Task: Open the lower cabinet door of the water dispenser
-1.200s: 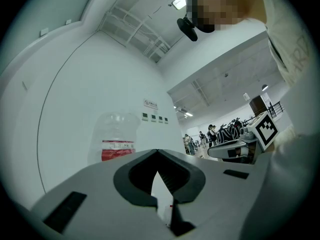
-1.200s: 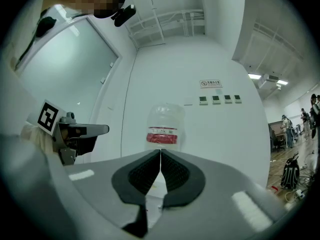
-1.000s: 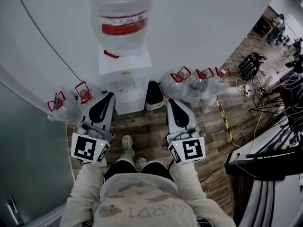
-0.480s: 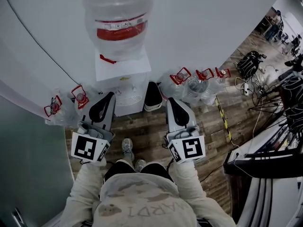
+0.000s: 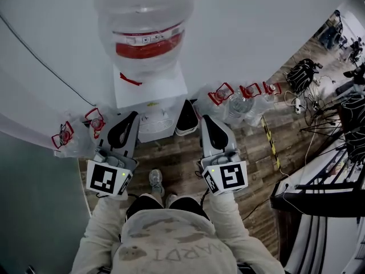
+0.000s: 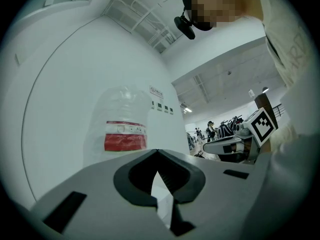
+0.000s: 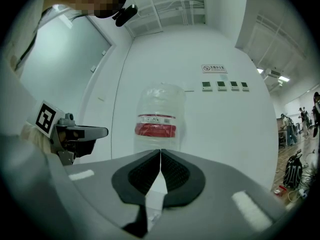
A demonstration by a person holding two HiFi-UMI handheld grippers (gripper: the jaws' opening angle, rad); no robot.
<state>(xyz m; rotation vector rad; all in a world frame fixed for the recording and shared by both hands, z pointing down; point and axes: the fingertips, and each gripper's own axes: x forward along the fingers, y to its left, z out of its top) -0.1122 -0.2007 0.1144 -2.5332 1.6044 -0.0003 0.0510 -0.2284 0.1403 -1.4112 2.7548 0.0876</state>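
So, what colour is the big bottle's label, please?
The label is red; clearest in the right gripper view.

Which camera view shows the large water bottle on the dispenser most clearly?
The right gripper view: the bottle stands upright, nearly whole, centred in frame. The head view sees it from above, cut off at the top. The left gripper view shows it pale, off-centre.

You hold your left grey-and-black two-jaw gripper (image 5: 134, 115) and your right grey-and-black two-jaw gripper (image 5: 204, 120) side by side ahead of your body, roughly parallel, both pointing level and away from you. Each gripper's jaws meet at the tips, with nothing between them. A black-and-white marker cube sits at the rear of each, left (image 5: 108, 178) and right (image 5: 226, 178). Behind the cubes, your pale-sleeved forearms (image 5: 98, 224) run back to your torso.
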